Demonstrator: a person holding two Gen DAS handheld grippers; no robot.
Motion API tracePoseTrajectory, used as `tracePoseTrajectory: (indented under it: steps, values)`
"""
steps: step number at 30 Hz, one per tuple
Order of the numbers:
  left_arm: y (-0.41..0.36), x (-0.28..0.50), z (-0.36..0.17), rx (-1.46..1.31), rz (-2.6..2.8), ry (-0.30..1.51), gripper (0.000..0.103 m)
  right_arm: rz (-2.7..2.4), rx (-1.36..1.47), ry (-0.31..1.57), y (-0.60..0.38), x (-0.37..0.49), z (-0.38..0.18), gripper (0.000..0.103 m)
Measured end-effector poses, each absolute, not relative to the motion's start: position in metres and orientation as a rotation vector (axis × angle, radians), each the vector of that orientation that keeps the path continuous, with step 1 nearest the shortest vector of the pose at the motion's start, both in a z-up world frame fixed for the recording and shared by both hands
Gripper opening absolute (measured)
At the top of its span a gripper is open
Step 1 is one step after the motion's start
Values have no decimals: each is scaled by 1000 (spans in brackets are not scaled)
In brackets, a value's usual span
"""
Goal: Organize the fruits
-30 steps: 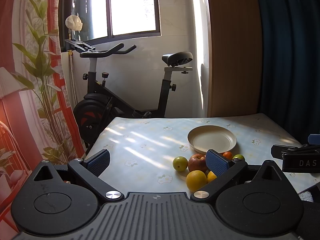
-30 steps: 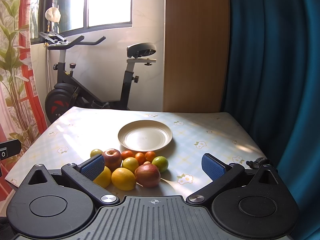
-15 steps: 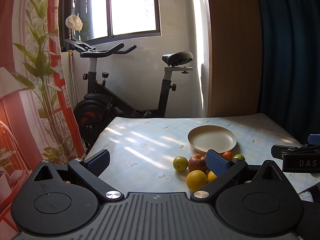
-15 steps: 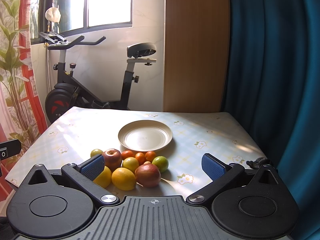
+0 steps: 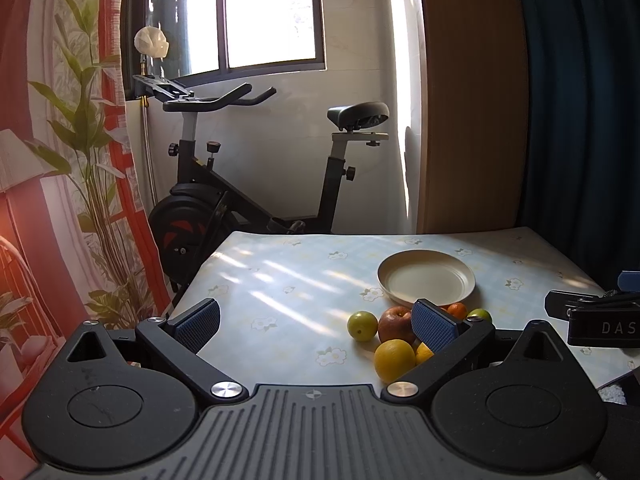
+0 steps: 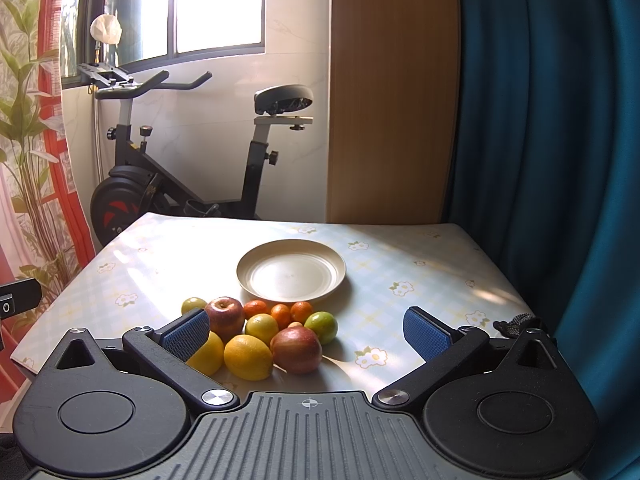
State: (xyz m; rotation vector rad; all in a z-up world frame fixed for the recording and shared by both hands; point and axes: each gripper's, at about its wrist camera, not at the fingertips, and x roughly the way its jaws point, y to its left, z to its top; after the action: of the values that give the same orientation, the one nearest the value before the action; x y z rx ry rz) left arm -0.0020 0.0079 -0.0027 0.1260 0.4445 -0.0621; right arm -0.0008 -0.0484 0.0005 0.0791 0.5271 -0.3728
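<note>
Cream plate (image 6: 291, 270) bare, fruit cluster (image 6: 260, 332) just beside — both tools spread wide

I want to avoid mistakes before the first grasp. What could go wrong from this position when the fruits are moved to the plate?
1. The fruits lie packed and touching, so closing the open right gripper on one may push its round neighbours rolling.
2. The plate looks shallow; stacked fruit might roll off.
3. The left gripper hangs near the same pile, so the two could collide.
</note>
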Motion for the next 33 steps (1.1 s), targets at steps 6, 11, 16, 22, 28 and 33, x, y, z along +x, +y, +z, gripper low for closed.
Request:
tracePoseTrajectory:
  steps: [6, 11, 16, 22, 28, 33]
  values:
    - [8, -1, -3, 129, -66, 453, 103, -354, 95, 524, -52, 0, 3, 103]
    - [15, 11, 2, 140, -54, 437, 103, -341, 118, 447, -65, 7, 9, 103]
    - [22, 34, 2, 127, -54, 423, 102, -300, 163, 383, -92, 26, 10, 103]
    - [33, 61, -14, 9, -84, 402, 101, -334, 219, 306, -124, 53, -9, 103]
    - [16, 90, -30, 100, -92, 387, 101, -413, 196, 266, -138, 76, -34, 103]
    - [7, 116, -42, 114, -158, 440, 99, -444, 176, 273, -140, 91, -58, 103]
